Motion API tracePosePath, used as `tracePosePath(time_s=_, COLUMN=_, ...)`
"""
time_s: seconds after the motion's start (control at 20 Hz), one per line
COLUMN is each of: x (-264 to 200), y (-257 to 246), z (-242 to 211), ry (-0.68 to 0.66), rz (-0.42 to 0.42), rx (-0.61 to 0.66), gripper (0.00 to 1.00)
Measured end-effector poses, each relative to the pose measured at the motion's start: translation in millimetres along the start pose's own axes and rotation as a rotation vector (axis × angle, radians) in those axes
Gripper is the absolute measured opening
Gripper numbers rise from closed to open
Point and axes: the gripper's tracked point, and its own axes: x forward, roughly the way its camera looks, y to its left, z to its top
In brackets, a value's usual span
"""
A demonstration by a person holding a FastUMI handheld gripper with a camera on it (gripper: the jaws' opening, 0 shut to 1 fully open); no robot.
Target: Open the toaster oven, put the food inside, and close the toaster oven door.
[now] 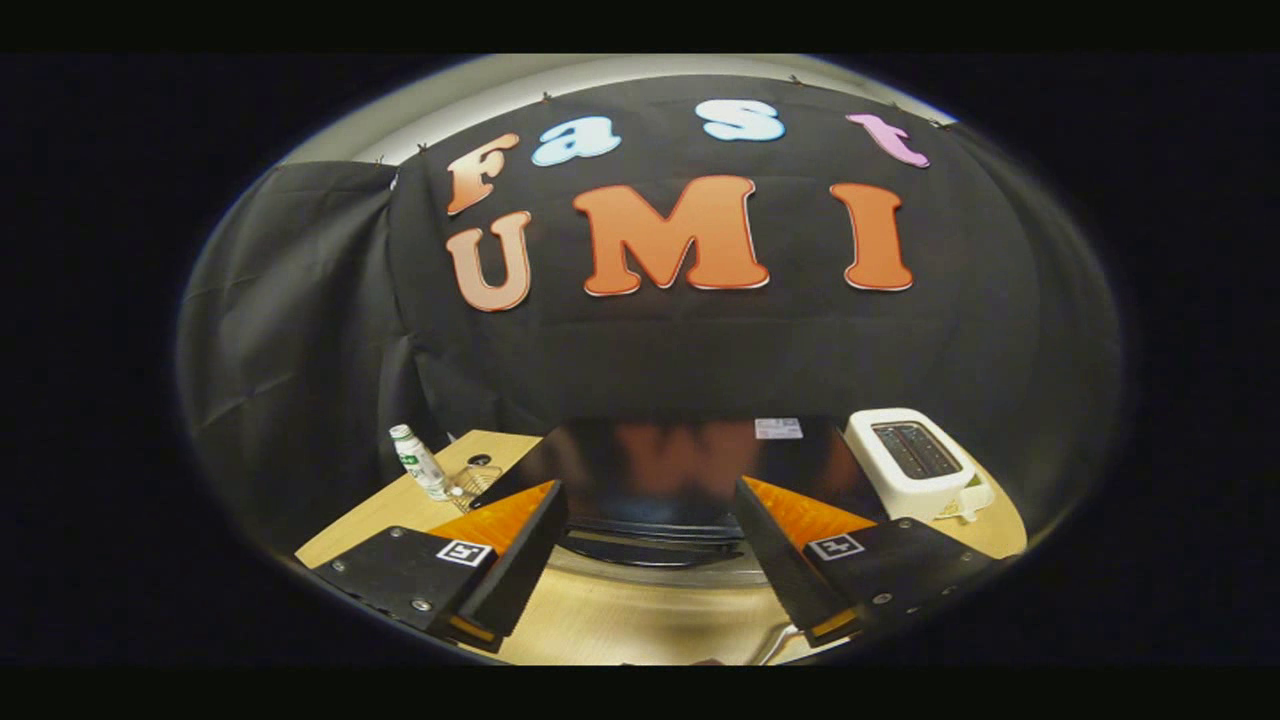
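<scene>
Holding the gripper (650, 585) with its fingers spread wide and nothing between them, I see them hang above the wooden table (640, 620). Just ahead of the fingertips sits the toaster oven (650, 480), its glossy black top mirroring the wall behind; I look down on it from above and cannot tell whether its door is open. Right of the oven stands a white slot toaster (915, 460). Left of it, near the table's far corner, a small white bottle (418, 462) stands tilted beside a little wire basket (472, 482).
</scene>
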Motion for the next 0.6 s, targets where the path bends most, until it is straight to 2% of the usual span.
tracePosePath(time_s=0.3, x=20.2, y=0.1, z=-49.0, ry=0.121, rz=-0.045, rx=0.031, gripper=0.99)
tracePosePath(time_s=0.35, x=21.1, y=-2.1, z=-38.3, ry=0.066, rz=-0.056, rx=0.020, gripper=0.98)
tracePosePath(time_s=0.45, x=18.8, y=-0.5, z=-47.0, ry=0.056, rz=-0.064, rx=-0.025, gripper=0.95)
tracePosePath(time_s=0.5, x=17.1, y=-0.4, z=-49.1, ry=0.042, rz=-0.067, rx=-0.045, gripper=0.97)
tracePosePath(time_s=0.6, x=6.5, y=4.8, z=-55.0, ry=0.015, rz=-0.060, rx=-0.042, gripper=0.94)
